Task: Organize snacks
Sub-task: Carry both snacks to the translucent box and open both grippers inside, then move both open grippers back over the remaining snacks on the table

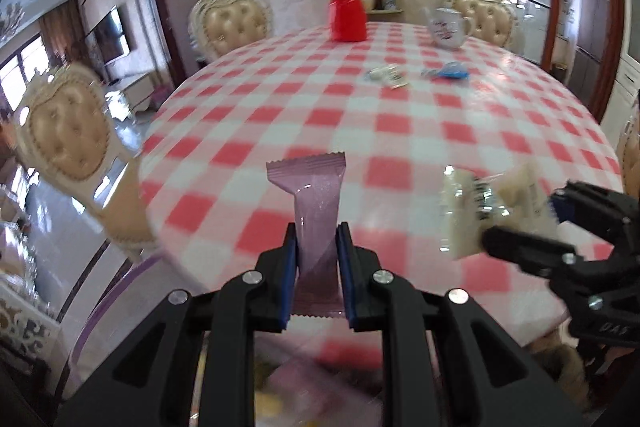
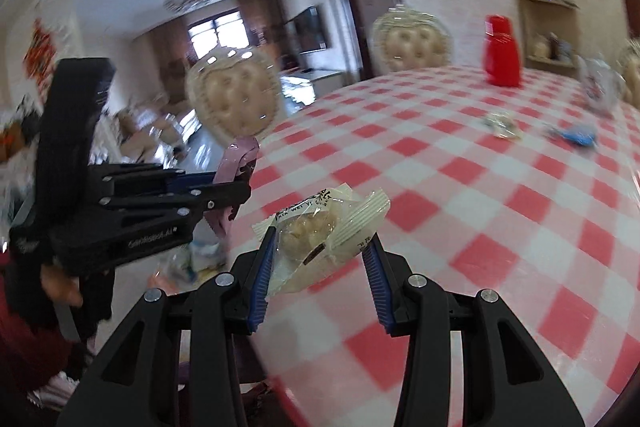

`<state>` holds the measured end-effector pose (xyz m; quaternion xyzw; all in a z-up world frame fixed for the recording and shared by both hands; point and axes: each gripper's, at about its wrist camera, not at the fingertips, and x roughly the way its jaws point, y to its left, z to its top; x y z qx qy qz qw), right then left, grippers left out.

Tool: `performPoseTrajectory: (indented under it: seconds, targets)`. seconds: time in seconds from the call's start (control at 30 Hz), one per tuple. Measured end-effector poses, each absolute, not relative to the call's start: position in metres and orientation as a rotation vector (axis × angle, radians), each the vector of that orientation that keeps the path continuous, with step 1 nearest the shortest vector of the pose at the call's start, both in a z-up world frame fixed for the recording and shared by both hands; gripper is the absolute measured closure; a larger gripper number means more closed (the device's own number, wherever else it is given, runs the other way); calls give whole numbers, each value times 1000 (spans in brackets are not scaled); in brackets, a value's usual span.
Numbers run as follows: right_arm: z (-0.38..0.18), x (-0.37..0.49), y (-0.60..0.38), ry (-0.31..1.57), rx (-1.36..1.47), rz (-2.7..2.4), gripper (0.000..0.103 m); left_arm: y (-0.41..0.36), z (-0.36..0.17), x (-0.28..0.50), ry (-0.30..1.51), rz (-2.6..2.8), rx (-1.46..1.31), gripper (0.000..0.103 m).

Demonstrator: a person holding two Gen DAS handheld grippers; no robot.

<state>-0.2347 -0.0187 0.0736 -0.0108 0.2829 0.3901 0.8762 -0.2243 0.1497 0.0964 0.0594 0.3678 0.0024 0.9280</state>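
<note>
gripping a purple snack packet point(image 1: 316, 211), the left gripper point(image 1: 317, 247) has its jaws narrowed tight on the wrapper, held above the near edge of the checked table point(image 1: 400, 131). right gripper point(image 2: 320, 255): jaws partly open, clamped on a cream wrapped pastry point(image 2: 320, 231), also over the near edge. towards the far edge lie a silver candy point(image 1: 386, 75) and a blue candy point(image 1: 450, 71).

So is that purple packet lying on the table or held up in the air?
Held up: the left tool pinches the purple packet between its blue pads, upright above the checked table.
</note>
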Motion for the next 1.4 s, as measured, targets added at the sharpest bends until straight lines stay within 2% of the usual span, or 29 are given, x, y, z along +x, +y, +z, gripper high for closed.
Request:
performPoseTrajectory:
  seconds: [0.2,0.5,0.53,0.57,0.6,0.63,0.77,0.87,0.97,1.13,1.4]
  targets:
    - [63,-253,35,635,-118,911,61,222,93,-253,805,110,125,83]
    - [37,-300,122,718,-268,1244,59,280,72,-276,910,224,154,81]
    - [36,-307,127,708,-290,1265,58,283,70,-274,924,245,157,73]
    - [37,-309,127,691,-304,1269,53,286,70,-272,919,273,148,47]
    - [39,-310,126,670,-312,1261,46,286,72,-272,907,291,138,30]
    - [41,-308,123,657,-310,1246,44,285,74,-271,885,305,128,13]
    - [52,-274,88,654,-189,1132,39,264,83,-259,846,270,125,13]
    - [57,-247,54,654,-103,1025,33,235,94,-237,802,212,125,9]
    - [55,-217,16,672,-34,888,32,206,103,-209,767,150,105,5]
    - [46,-178,-54,693,52,666,26,145,110,-139,743,0,-26,4]
    - [36,-99,-153,707,141,422,21,57,78,-6,776,-44,-179,4]
